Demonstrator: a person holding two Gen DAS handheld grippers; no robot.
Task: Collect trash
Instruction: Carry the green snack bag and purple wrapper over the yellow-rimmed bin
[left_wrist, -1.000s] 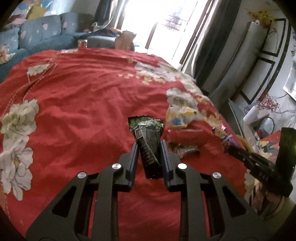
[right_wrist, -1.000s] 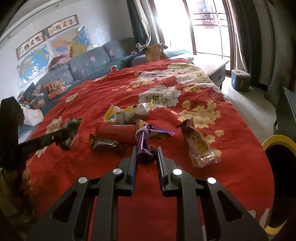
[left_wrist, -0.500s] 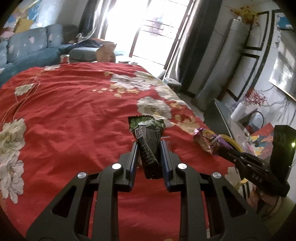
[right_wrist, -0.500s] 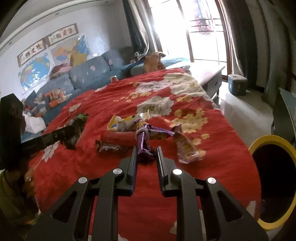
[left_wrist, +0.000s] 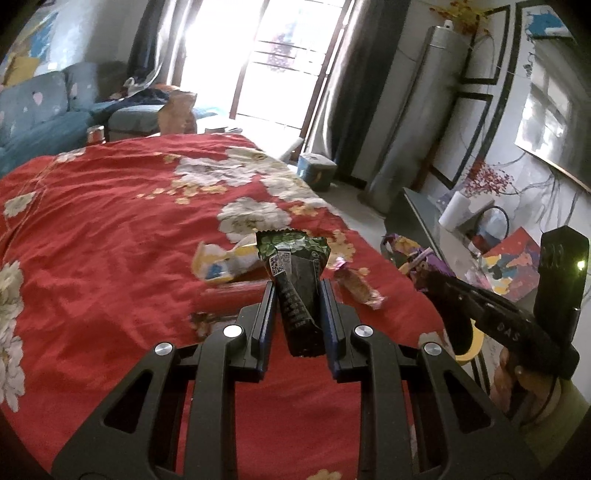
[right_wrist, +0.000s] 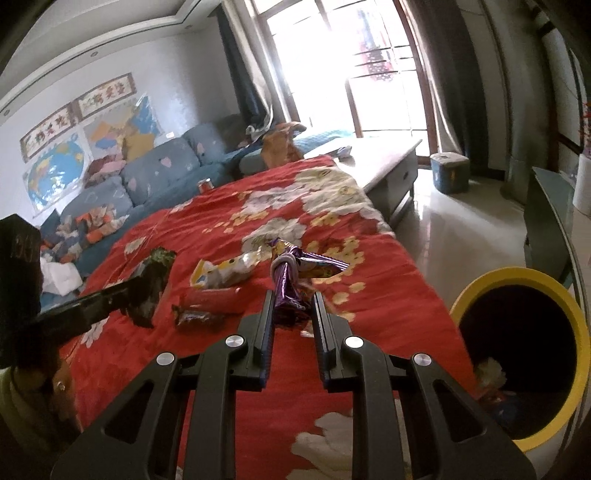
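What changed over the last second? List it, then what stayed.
Both grippers swung right, toward the yellow-rimmed bin, now large in the right wrist view. Unchanged: left gripper shut on the green wrapper, right gripper on the purple wrapper.

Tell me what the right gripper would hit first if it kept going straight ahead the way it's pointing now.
Probably the red floral cloth. The right gripper, shut on the purple wrapper, points across the table, not toward the yellow-rimmed bin at its right. The pale clear wrapper lies near that line, though depth is unclear.
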